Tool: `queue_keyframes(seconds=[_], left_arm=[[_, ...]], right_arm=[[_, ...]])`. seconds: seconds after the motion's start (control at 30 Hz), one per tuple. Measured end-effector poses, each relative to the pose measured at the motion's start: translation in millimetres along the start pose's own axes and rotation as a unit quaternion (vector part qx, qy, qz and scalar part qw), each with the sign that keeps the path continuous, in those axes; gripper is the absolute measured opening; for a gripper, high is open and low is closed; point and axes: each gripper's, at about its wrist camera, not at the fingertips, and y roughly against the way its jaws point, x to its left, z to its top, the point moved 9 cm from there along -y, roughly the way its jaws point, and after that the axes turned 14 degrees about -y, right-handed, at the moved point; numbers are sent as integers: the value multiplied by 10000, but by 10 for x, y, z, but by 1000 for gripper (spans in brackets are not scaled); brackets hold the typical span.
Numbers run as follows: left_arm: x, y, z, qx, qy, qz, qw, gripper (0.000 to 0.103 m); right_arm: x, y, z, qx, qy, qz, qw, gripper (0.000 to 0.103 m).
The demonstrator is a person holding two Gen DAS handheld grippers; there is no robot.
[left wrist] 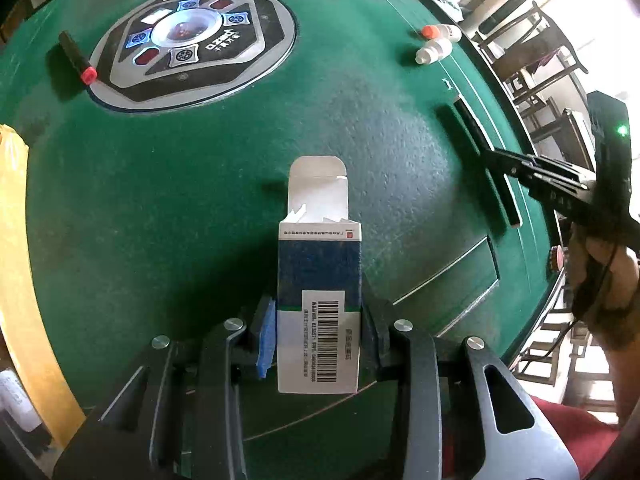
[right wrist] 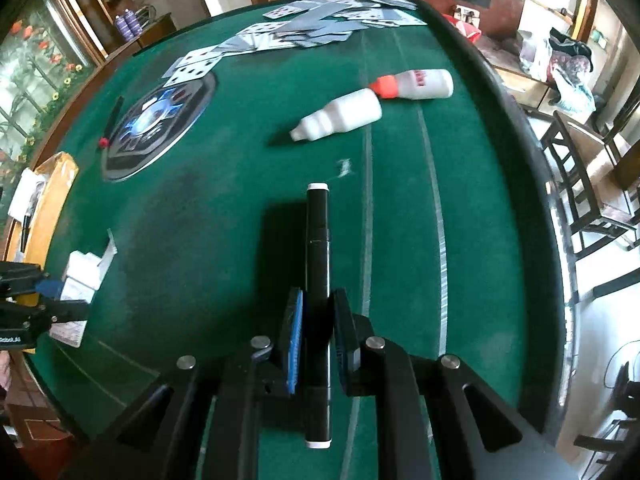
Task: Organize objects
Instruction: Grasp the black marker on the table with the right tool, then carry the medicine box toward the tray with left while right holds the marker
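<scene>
My left gripper [left wrist: 319, 320] is shut on a blue and white medicine box [left wrist: 319, 280] whose far end flap stands open, held above the green table [left wrist: 180, 184]. My right gripper [right wrist: 318, 320] is shut on a black marker [right wrist: 318, 264] with white ends, held over the table's right side; this marker also shows in the left wrist view [left wrist: 486, 156]. The box and left gripper show in the right wrist view [right wrist: 80, 276] at the far left.
Two white bottles lie on the felt, one plain [right wrist: 340, 116], one with an orange cap [right wrist: 416, 84]. A black marker with a red cap [left wrist: 76, 58] lies by the round centre console [left wrist: 192, 44]. Playing cards [right wrist: 304, 28] are spread at the far edge. Chairs [right wrist: 592, 184] stand beyond the right rim.
</scene>
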Motion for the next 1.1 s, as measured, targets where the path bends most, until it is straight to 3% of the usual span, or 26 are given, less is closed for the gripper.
queue_keyframes(seconds=[0.4,0.63,1.1], left_arm=[[-7,-11,4,20,-162,101,9998,34],[20,16,-30,-212,-14,-23,9998,33],[146,348,-288,-566,553,-303,9964,33]], right_arm=[[123,14,-122,5,-61,-90,9999,13],[325,84,-188,-41,-53,30,10000,13],[1176,124,-393,214,249,527,9981,13]])
